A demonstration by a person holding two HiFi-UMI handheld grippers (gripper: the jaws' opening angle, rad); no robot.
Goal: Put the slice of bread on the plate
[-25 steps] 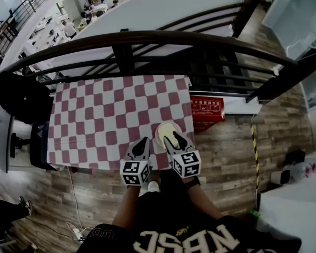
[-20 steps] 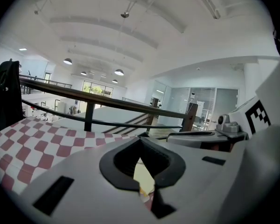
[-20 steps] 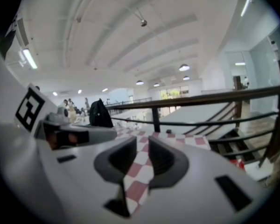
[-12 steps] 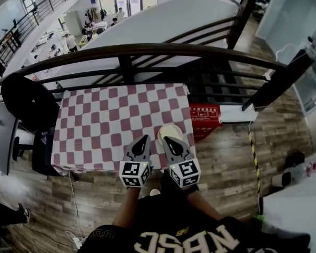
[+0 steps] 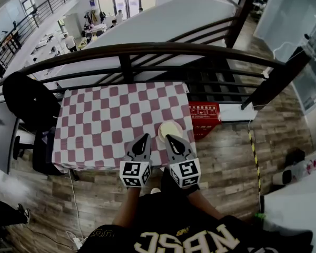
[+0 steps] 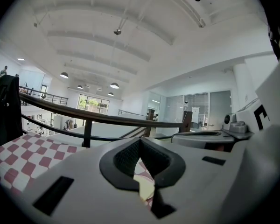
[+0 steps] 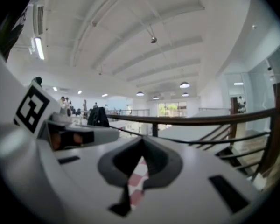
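Head view: shows slice of bread (image 5: pixel 171 127) lying on plate (image 5: pixel 160 131) at near right corner of checked table (image 5: pixel 110 115), just beyond right gripper (image 5: pixel 169 138); left gripper (image 5: pixel 145 138) alongside. Left gripper view: shows jaws closed together, empty. Right gripper view: likewise pressed together, holding nothing.

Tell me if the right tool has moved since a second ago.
Yes. The right tool has drawn back from over the plate to its near edge.
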